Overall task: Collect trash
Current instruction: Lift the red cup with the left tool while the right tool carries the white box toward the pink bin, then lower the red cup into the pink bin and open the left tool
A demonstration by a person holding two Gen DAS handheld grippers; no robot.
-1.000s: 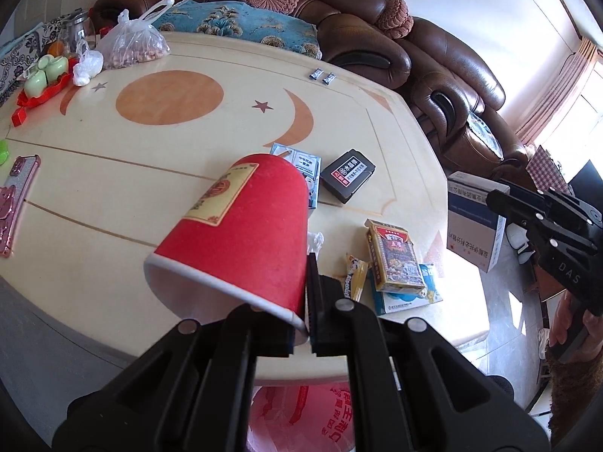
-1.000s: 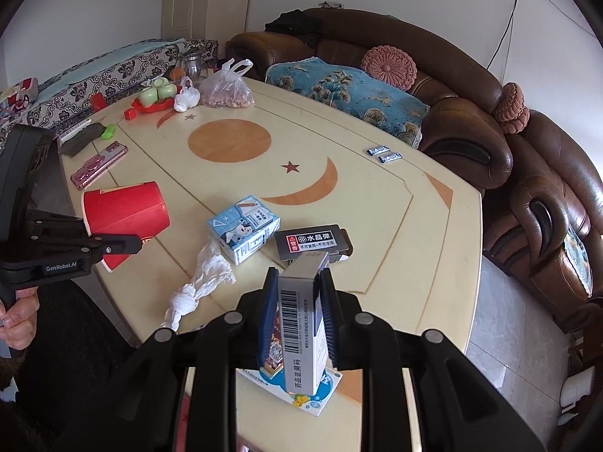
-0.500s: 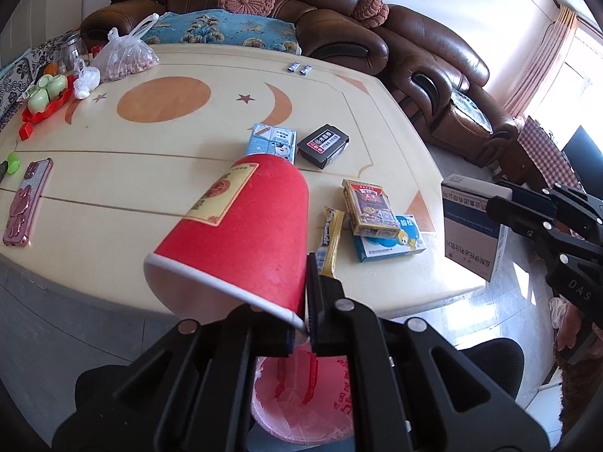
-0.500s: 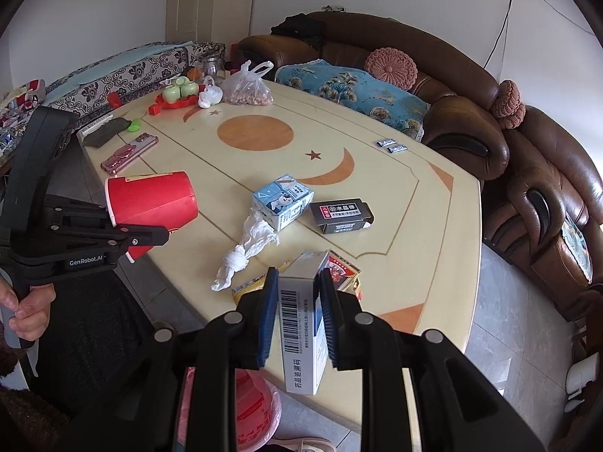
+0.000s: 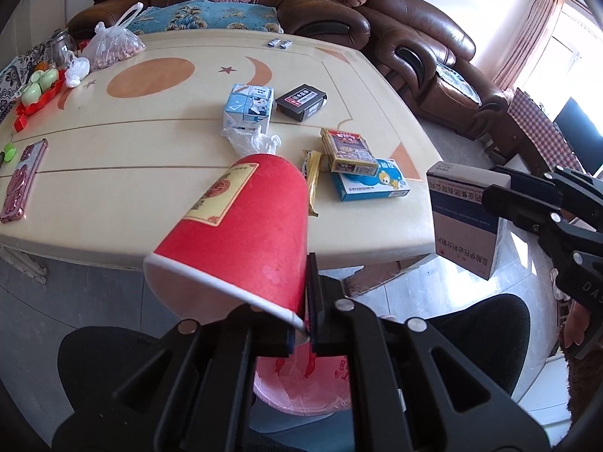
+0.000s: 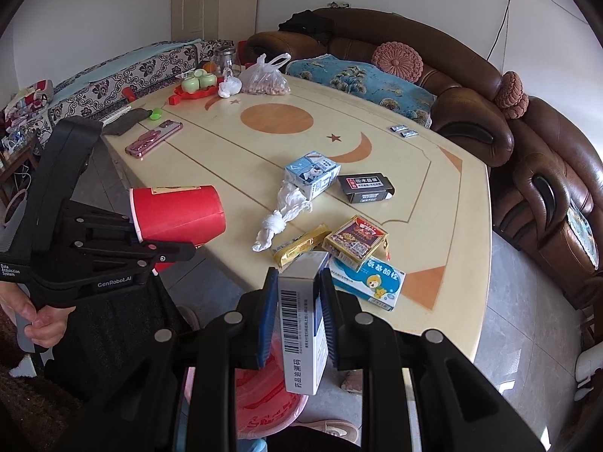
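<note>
My left gripper (image 5: pixel 301 324) is shut on the rim of a red paper cup (image 5: pixel 241 233), held off the table's near edge above a pink bin (image 5: pixel 301 388) lined with a red bag. The cup also shows in the right wrist view (image 6: pixel 177 213). My right gripper (image 6: pixel 297 316) is shut on a white and blue medicine box (image 6: pixel 303 324), also above the bin (image 6: pixel 264 403); the box shows in the left wrist view (image 5: pixel 467 214). On the table lie a milk carton (image 5: pixel 248 107), a crumpled tissue (image 6: pixel 280 218), a black box (image 5: pixel 300 101), a snack bar (image 5: pixel 312 179) and two stacked boxes (image 5: pixel 361 169).
The cream table (image 5: pixel 113 158) also holds a pink phone (image 5: pixel 22 180), a bag of nuts (image 5: pixel 115 43), a red tray with green cups (image 5: pixel 35 88) and two small wrappers (image 5: pixel 280 42). Brown sofas (image 5: pixel 414 49) stand behind and to the right.
Both grippers have pulled back from the table and lowered with the cup and the box; the pink bin now shows larger beneath them.
</note>
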